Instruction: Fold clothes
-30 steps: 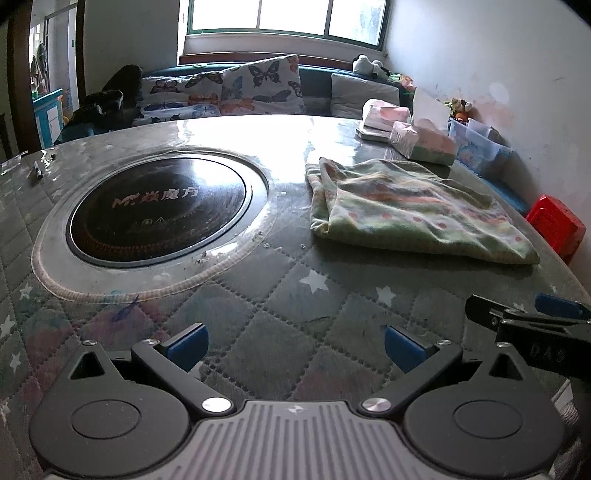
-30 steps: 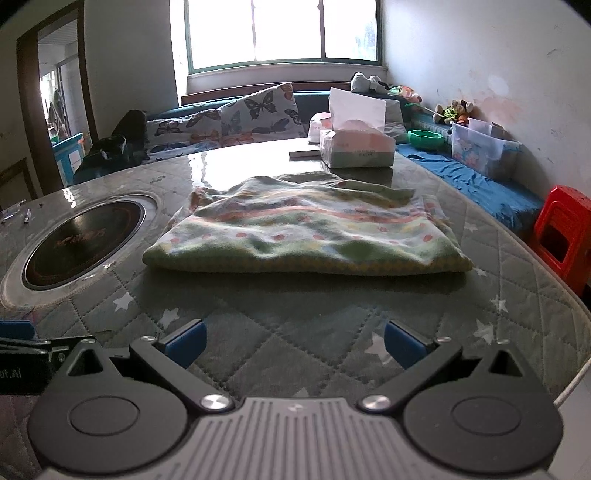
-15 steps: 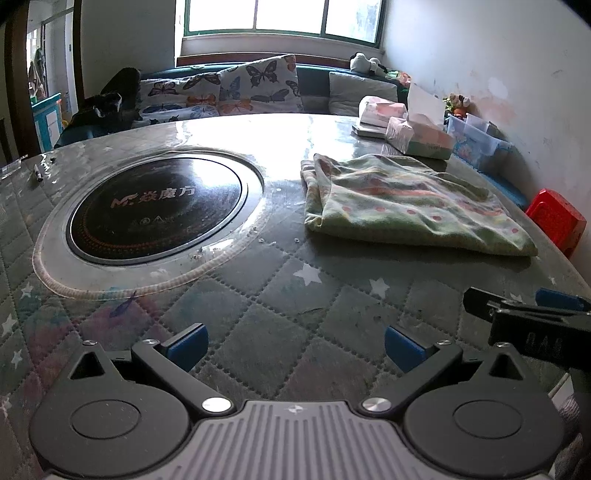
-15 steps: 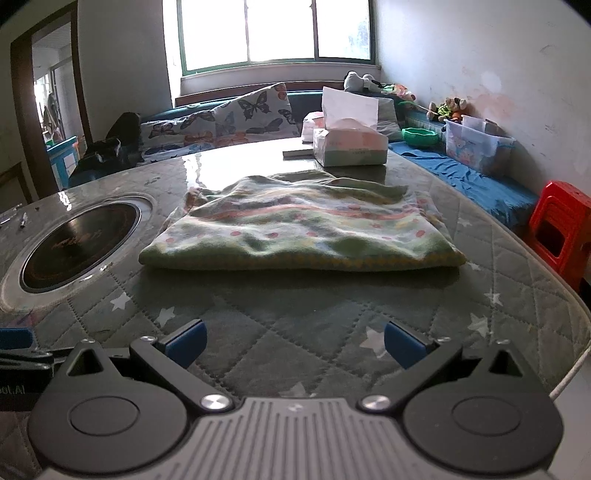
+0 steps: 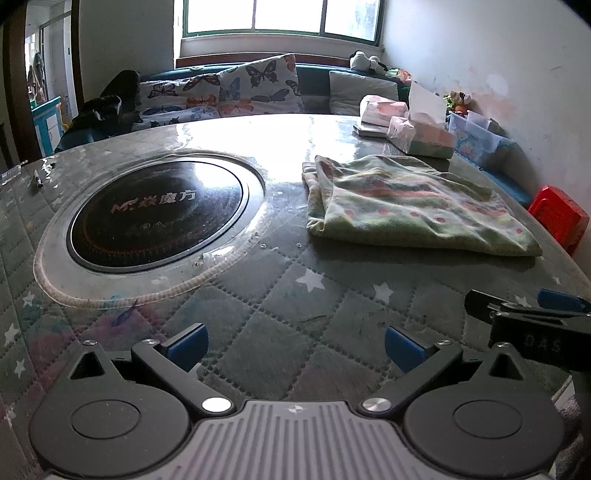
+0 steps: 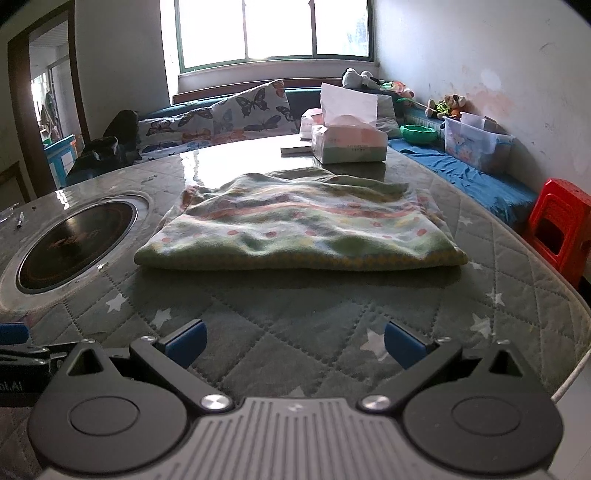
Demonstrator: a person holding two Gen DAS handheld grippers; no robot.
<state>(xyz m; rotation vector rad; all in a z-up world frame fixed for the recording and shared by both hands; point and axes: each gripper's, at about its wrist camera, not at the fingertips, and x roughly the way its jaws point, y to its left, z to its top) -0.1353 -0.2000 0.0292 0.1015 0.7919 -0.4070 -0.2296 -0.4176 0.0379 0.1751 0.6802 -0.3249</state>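
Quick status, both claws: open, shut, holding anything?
Left claw: open, holding nothing, short of the folded garment.
Right claw: open, holding nothing.

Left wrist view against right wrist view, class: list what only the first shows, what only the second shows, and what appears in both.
Only the left wrist view shows the brand lettering on the round black cooktop and the open left gripper. Only the right wrist view shows the green bowl, the blue sheet along the wall and the open right gripper. Both share the folded green patterned cloth, lying flat on the quilted table, the tissue box, the butterfly cushions, the red stool and the window.
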